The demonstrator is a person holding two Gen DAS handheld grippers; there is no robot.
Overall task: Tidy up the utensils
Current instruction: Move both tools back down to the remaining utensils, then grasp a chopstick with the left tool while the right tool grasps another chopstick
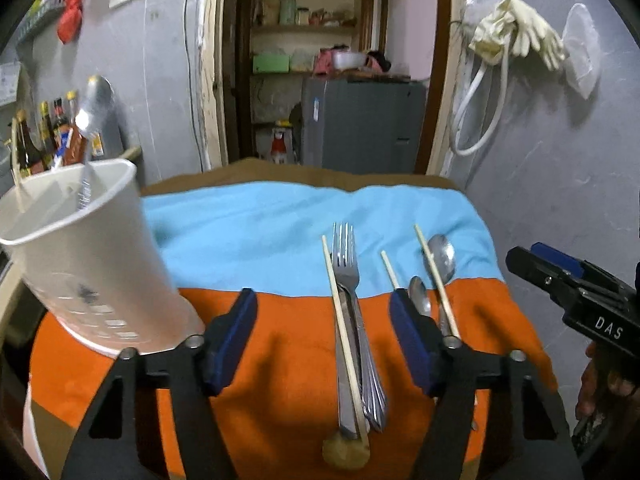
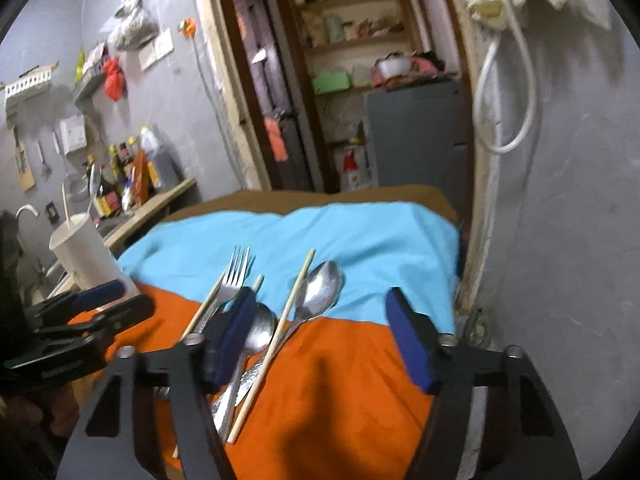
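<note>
A fork (image 1: 347, 264), a long chopstick (image 1: 340, 320) and another steel handle lie together on the orange and blue cloth (image 1: 260, 232). They lie under the gap of my open left gripper (image 1: 324, 320), whose pads touch none of them. To their right lie a small spoon (image 1: 418, 296), a large spoon (image 1: 440, 256) and two more chopsticks. My right gripper (image 2: 320, 328) hangs open over the orange cloth; the small spoon (image 2: 260, 328) and a chopstick (image 2: 280, 328) lie by its left finger. A white utensil holder (image 1: 92, 264) at the left holds a spoon (image 1: 94, 108) and a chopstick.
A grey wall (image 1: 560, 184) runs close along the cloth's right edge. Sauce bottles (image 2: 124, 176) stand on a counter behind the holder. A doorway with shelves and a grey cabinet (image 1: 360, 124) lies beyond the table. A round yellowish lump (image 1: 346, 452) sits at the near edge.
</note>
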